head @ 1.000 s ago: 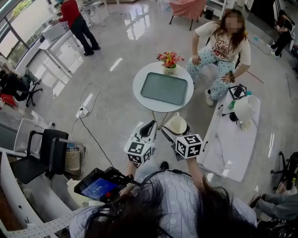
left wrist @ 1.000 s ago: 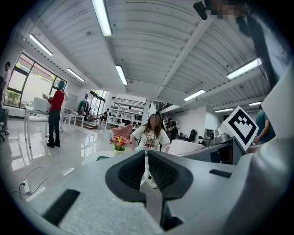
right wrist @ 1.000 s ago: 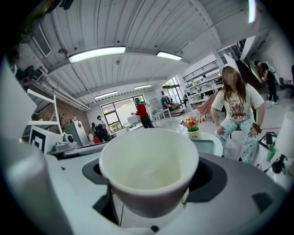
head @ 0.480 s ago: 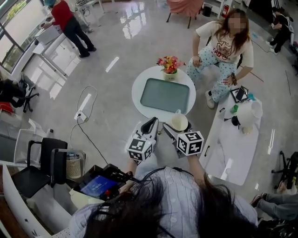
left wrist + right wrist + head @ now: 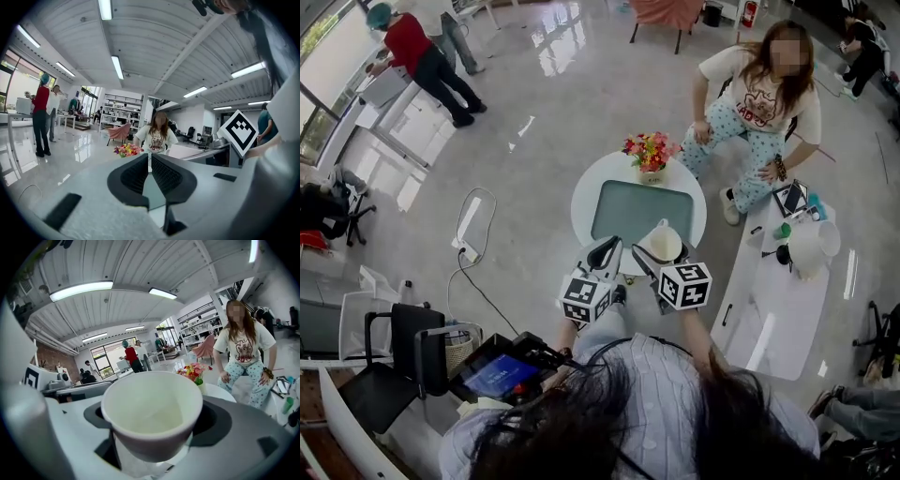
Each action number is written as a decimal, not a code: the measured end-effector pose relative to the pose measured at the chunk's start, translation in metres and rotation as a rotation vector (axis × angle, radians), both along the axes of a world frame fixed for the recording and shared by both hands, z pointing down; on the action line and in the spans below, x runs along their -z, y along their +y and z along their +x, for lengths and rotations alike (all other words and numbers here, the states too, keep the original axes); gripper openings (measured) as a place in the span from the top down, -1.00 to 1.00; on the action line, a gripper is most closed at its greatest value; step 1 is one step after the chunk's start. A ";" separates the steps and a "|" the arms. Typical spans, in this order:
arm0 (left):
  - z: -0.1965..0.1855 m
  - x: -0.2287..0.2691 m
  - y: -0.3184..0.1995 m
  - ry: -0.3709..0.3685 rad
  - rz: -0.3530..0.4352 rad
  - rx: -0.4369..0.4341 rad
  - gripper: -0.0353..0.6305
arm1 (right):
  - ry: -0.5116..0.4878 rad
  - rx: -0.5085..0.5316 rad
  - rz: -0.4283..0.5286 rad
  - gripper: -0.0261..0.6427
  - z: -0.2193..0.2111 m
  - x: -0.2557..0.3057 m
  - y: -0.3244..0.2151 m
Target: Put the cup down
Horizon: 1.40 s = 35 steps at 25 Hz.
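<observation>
While the cup (image 5: 662,245) is clamped upright in the right gripper (image 5: 651,262), it is seen over the near edge of the table (image 5: 584,192) and is not yet set down. Lowering and release are judged to remain. At the same table edge, the left gripper (image 5: 602,255) is held with jaws nearly together on nothing.

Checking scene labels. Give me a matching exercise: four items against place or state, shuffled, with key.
1. white paper cup
2. grey-green rectangular tray
3. pot of red and yellow flowers
4. left gripper

A. far edge of the round white table
B. holding nothing
C. flat on the middle of that table
D. clamped in the right gripper

Pairs: 1-D, 2-C, 3-A, 4-B
</observation>
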<state>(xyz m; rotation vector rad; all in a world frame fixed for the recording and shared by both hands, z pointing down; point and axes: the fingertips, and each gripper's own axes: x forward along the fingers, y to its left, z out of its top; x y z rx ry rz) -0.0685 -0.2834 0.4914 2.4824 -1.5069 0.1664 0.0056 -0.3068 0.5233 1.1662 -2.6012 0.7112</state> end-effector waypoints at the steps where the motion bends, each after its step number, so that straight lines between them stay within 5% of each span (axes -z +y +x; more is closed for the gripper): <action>1: -0.003 -0.002 -0.006 -0.005 -0.005 -0.008 0.84 | -0.001 -0.007 -0.001 -0.38 -0.003 -0.002 -0.007; 15: -0.039 -0.041 -0.068 -0.044 -0.085 -0.076 0.84 | 0.049 -0.133 -0.081 -0.38 -0.017 -0.073 -0.067; 35: -0.025 -0.104 -0.144 -0.072 -0.130 -0.190 0.84 | 0.219 -0.220 -0.095 -0.38 -0.006 -0.174 -0.151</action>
